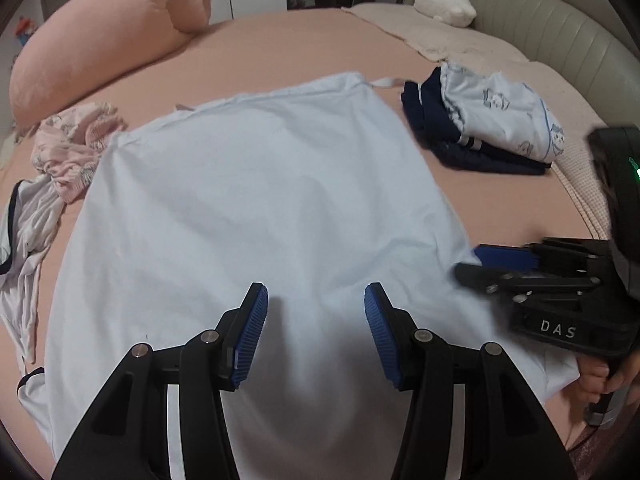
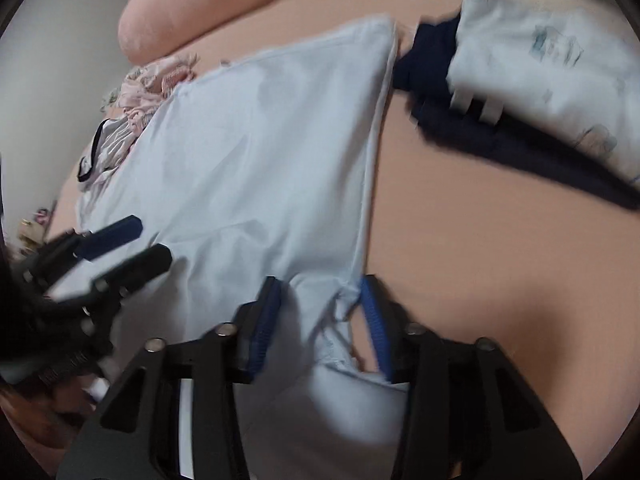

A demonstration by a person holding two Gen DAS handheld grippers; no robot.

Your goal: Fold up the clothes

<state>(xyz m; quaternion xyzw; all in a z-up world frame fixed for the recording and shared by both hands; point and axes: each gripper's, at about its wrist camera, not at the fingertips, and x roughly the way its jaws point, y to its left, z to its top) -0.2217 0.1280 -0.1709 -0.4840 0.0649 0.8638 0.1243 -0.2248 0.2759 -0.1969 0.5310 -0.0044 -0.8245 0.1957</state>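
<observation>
A pale blue garment (image 1: 260,208) lies spread flat on the pink bed sheet (image 1: 280,44); it also shows in the right wrist view (image 2: 260,152). My left gripper (image 1: 316,332) is open and empty, hovering over the garment's near middle. My right gripper (image 2: 320,320) is open with its jaws either side of the garment's right edge near a bunched corner. The right gripper also shows in the left wrist view (image 1: 476,262), at the garment's right edge. The left gripper shows in the right wrist view (image 2: 140,240), over the cloth.
A folded stack of navy and white printed clothes (image 1: 488,128) lies at the right. Crumpled pink (image 1: 76,144) and white (image 1: 28,224) clothes lie at the left. A pink pillow (image 1: 104,36), a plush toy (image 1: 444,6) and a padded headboard (image 1: 540,28) are at the back.
</observation>
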